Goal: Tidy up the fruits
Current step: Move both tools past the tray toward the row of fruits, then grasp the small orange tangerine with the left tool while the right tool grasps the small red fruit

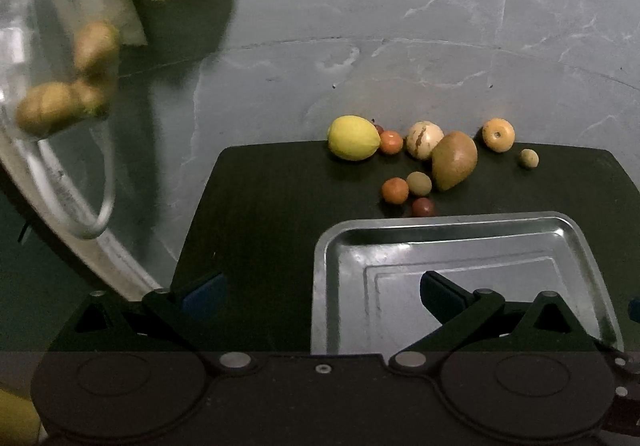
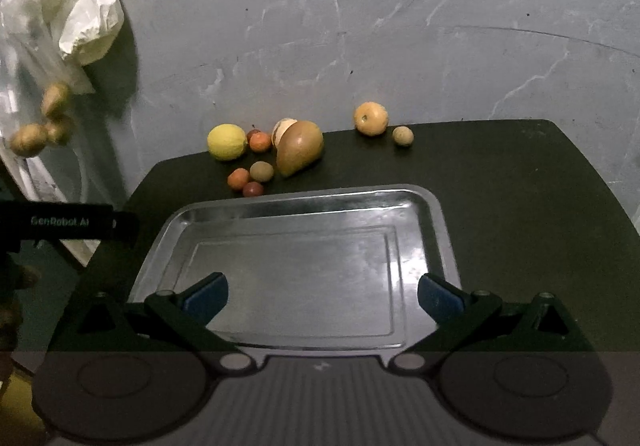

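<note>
Several fruits lie in a loose group at the far edge of a dark table (image 1: 280, 206): a yellow lemon (image 1: 353, 137) (image 2: 226, 141), a brownish-green mango (image 1: 454, 159) (image 2: 300, 147), a pale striped fruit (image 1: 424, 139), an orange-yellow fruit (image 1: 498, 135) (image 2: 371, 118), and small orange, green and red ones. A shiny metal tray (image 1: 460, 242) (image 2: 304, 202) sits empty in front of them. My left gripper (image 1: 324, 296) hovers open over the tray's left rim. My right gripper (image 2: 323, 296) hangs open above the tray's near half. Neither holds anything.
A grey wall (image 2: 400, 26) rises right behind the table. At the left hangs a clear plastic bag (image 1: 36, 46) with several brown potato-like pieces (image 2: 40, 126), beside a crumpled white bag (image 2: 76, 6). The left gripper's body (image 2: 68, 224) shows at the right wrist view's left edge.
</note>
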Available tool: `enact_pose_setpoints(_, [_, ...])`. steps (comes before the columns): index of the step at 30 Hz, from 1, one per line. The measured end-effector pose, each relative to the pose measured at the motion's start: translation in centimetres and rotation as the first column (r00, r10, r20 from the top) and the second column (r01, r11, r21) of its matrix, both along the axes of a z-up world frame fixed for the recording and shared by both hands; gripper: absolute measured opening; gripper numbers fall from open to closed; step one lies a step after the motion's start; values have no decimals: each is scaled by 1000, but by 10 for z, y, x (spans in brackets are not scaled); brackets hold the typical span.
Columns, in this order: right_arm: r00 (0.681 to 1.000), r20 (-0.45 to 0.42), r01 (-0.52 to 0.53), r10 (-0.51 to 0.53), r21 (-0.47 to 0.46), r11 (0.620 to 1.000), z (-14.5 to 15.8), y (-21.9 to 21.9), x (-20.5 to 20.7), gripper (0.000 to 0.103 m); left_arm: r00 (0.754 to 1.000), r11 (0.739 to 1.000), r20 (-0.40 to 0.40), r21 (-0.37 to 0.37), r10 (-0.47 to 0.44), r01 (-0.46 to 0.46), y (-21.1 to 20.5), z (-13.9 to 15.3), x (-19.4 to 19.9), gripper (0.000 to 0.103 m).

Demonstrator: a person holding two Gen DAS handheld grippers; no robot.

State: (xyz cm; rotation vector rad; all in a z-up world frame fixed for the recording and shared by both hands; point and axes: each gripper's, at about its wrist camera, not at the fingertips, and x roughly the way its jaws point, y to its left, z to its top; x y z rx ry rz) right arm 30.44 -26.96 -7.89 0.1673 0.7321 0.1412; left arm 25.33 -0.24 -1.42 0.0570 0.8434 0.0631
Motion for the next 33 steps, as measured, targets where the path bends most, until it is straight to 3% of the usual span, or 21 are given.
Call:
enact_pose_setpoints(12, [999, -42, 6, -10, -101, 995, -1, 51, 40, 103, 997, 994, -1, -78, -72, 72, 36, -17, 59, 102])
enact_pose_setpoints(27, [1000, 17, 11, -8, -208, 978, 0, 85, 105, 102, 977, 957, -42, -213, -210, 197, 35, -37, 139, 102])
enact_pose_setpoints(31, [1000, 19, 2, 3, -224, 975, -5, 92, 119, 92, 968, 941, -47, -252, -247, 228, 33, -40, 152, 102])
enact_pose_setpoints(33, [1000, 16, -5, 8, -221, 975, -8, 95, 127, 90, 964, 933, -46, -268, -262, 241, 31, -41, 157, 97])
